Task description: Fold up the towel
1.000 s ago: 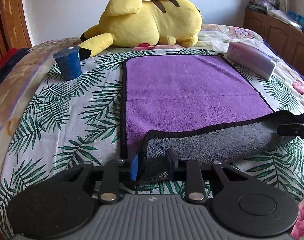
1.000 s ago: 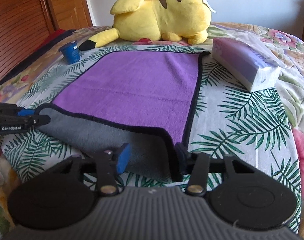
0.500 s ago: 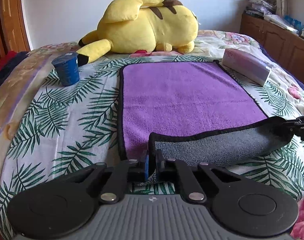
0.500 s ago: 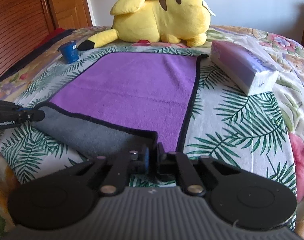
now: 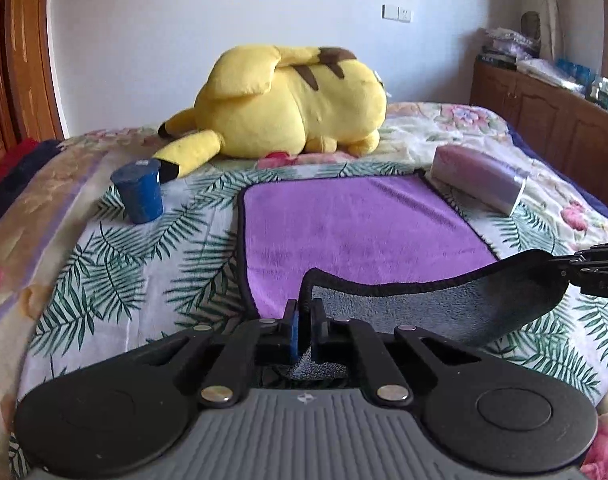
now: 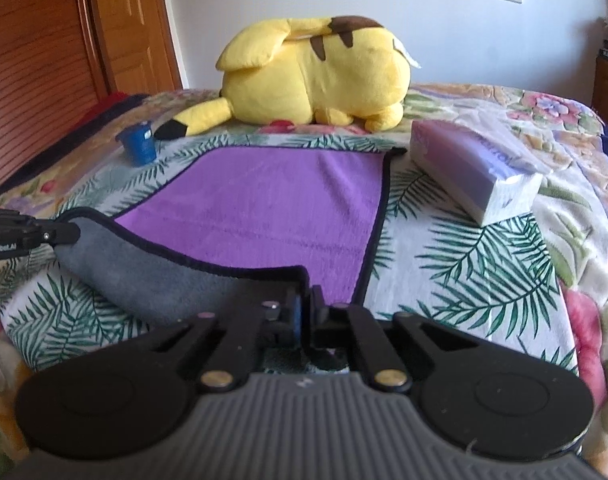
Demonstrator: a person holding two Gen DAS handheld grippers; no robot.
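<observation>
Bright daylight from the right (soft shadows), fisheye-warped edges, slightly blurred corners.

Both grippers, left (image 5: 304, 318) and right (image 6: 304, 312), have closed on the towel's (image 5: 356, 224) near corners. The near edge seems lifted higher, its grey underside showing.

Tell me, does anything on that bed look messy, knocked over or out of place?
Nothing really. The towel's near edge is lifted, grey side up, only because the left gripper and right gripper pinch its corners. The cup, box and plush sit undisturbed.
</observation>
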